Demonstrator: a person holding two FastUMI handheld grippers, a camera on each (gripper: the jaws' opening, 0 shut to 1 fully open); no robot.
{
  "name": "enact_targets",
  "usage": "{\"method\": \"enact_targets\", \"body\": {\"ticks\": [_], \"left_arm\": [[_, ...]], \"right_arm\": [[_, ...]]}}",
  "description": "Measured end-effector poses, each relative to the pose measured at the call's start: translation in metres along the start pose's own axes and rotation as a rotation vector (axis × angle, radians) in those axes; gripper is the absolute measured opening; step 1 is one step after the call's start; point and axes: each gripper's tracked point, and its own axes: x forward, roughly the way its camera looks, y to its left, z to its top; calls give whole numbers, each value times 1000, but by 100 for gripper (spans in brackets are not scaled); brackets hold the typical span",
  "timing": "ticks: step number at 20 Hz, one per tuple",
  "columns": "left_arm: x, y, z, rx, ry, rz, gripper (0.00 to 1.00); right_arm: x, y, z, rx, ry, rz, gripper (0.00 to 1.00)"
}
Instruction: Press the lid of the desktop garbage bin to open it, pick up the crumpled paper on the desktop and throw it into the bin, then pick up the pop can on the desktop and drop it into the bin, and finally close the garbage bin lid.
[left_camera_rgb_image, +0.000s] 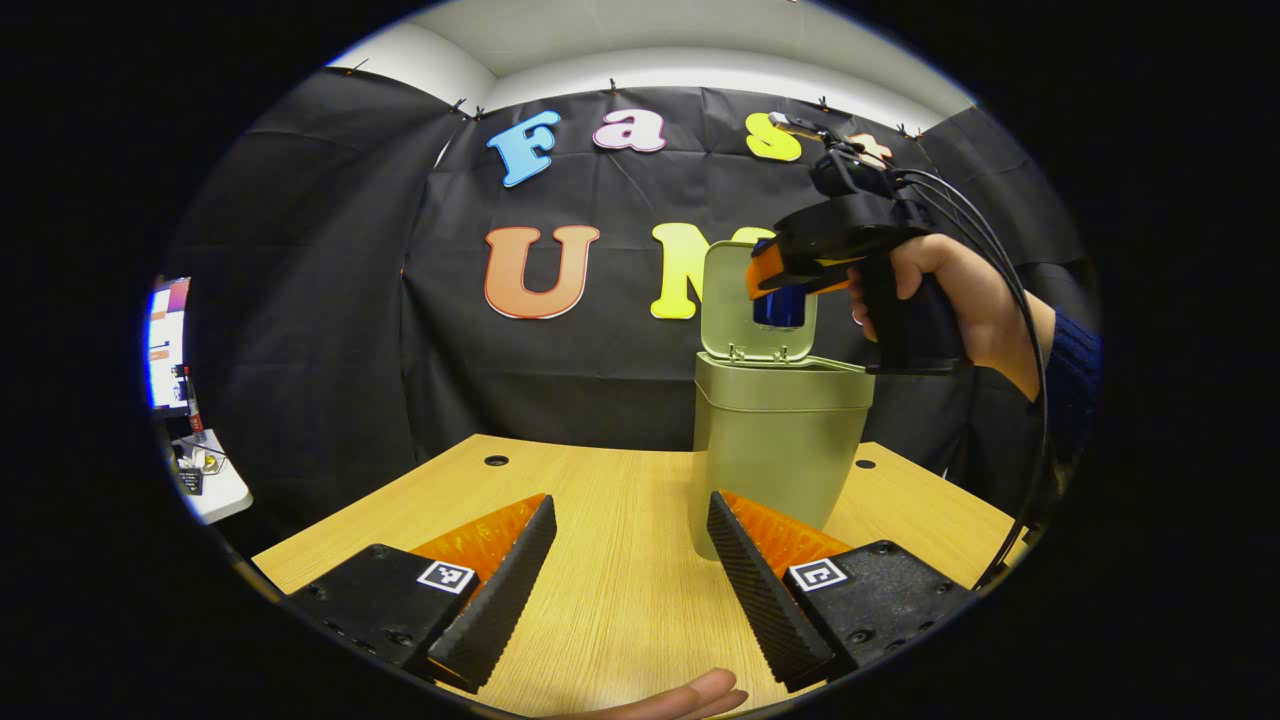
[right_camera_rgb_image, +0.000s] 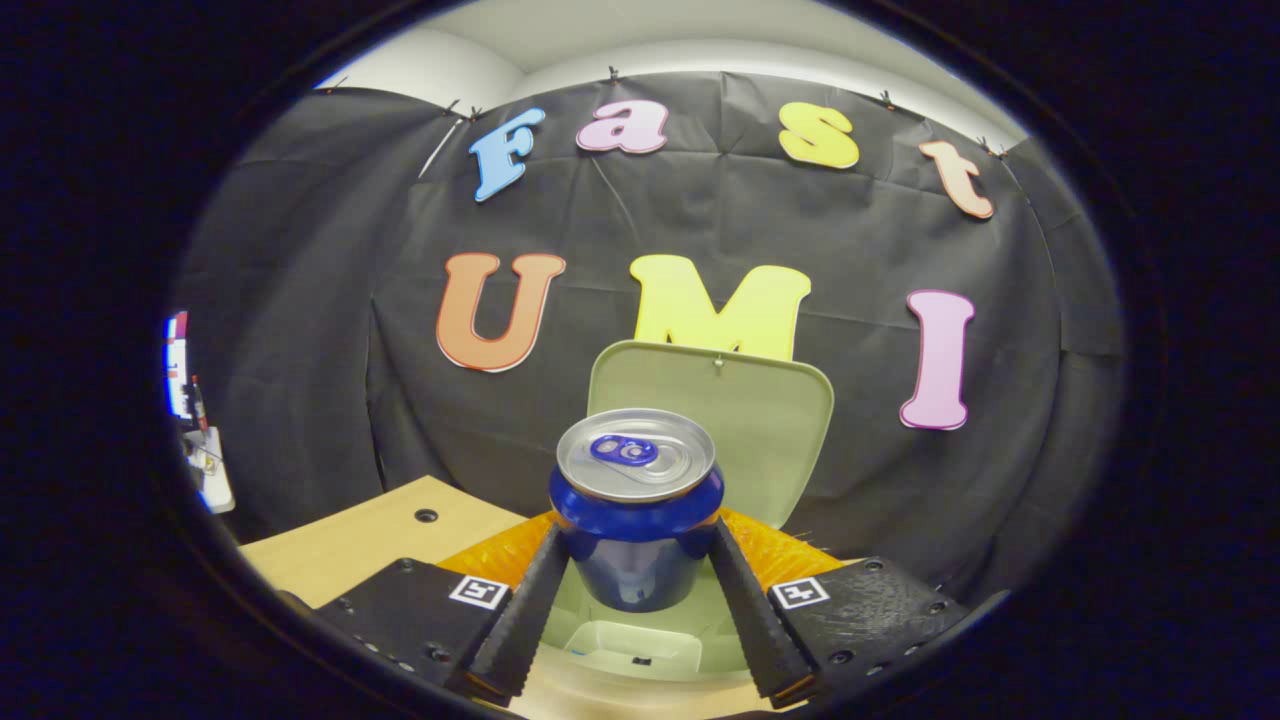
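Observation:
A pale green bin (left_camera_rgb_image: 775, 450) stands on the wooden desk (left_camera_rgb_image: 610, 540), its lid (left_camera_rgb_image: 735, 300) flipped up at the back. In the left gripper view my right gripper (left_camera_rgb_image: 785, 290), held by a hand (left_camera_rgb_image: 950, 290), hovers over the bin's mouth with the blue pop can (left_camera_rgb_image: 780, 305) in it. In the right gripper view the right gripper (right_camera_rgb_image: 635, 565) is shut on the pop can (right_camera_rgb_image: 635, 510), upright, directly above the open bin (right_camera_rgb_image: 640, 640), with the raised lid (right_camera_rgb_image: 760, 410) behind. My left gripper (left_camera_rgb_image: 632, 545) is open low over the desk, in front of the bin.
A white side table (left_camera_rgb_image: 205, 480) with small items and a screen (left_camera_rgb_image: 165, 345) stand at the far left. The desk has two round cable holes (left_camera_rgb_image: 496, 461). A fingertip (left_camera_rgb_image: 690, 695) shows at the bottom edge of the left gripper view.

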Motion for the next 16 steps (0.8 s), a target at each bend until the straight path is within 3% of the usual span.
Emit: {"method": "enact_targets", "body": {"ticks": [12, 13, 15, 16], "left_arm": [[3, 2, -6, -5, 29, -14, 98], [3, 2, -6, -7, 32, -16, 98], [2, 0, -7, -7, 39, -23, 98], [1, 0, -8, -8, 42, -26, 98]], "right_arm": [[10, -25, -22, 92, 78, -62, 81], [10, -32, -21, 98, 81, -80, 82], [11, -40, -15, 122, 76, -96, 97], [10, -41, -9, 138, 72, -89, 97]]}}
